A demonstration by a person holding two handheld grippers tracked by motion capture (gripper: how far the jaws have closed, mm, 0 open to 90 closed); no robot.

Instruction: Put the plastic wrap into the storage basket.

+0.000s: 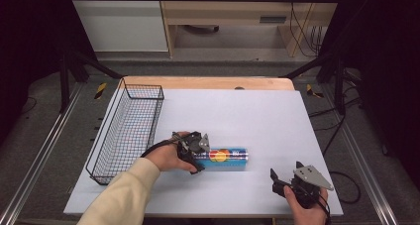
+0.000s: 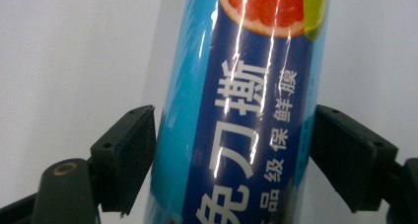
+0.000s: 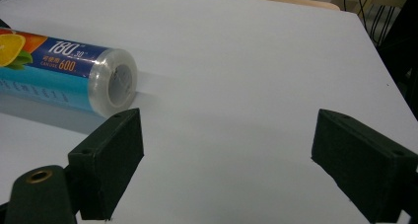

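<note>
the white table point(image 1: 237, 111) carries all items. a black wire basket point(image 1: 126, 131) stands along its left edge, long side running away from the person, well apart from the roll.

the cling film roll point(image 1: 225, 157) lies on its side near the table's middle, lengthwise left to right. its wrapper is light blue with a dark blue band and citrus fruit pictures, under a shiny clear film that throws glare streaks. in the left gripper view the roll point(image 2: 236, 110) shows large white chinese characters, partly cut off at the bottom edge; smaller characters beside them are too blurred to read fully. in the right gripper view the roll point(image 3: 64, 76) reads "180" and "600" in white; the small print around them cannot be made out. its clear-wrapped end faces the camera, showing the hollow core.

the left gripper point(image 1: 195, 153) sits at the roll's left end. its jaws stand one on each side of the roll, parted, with a narrow gap visible at each pad, not clamped.

the right gripper point(image 1: 287, 178) is near the table's front right corner, jaws wide apart, holding nothing; the hand below it is cut off by the frame.
</note>
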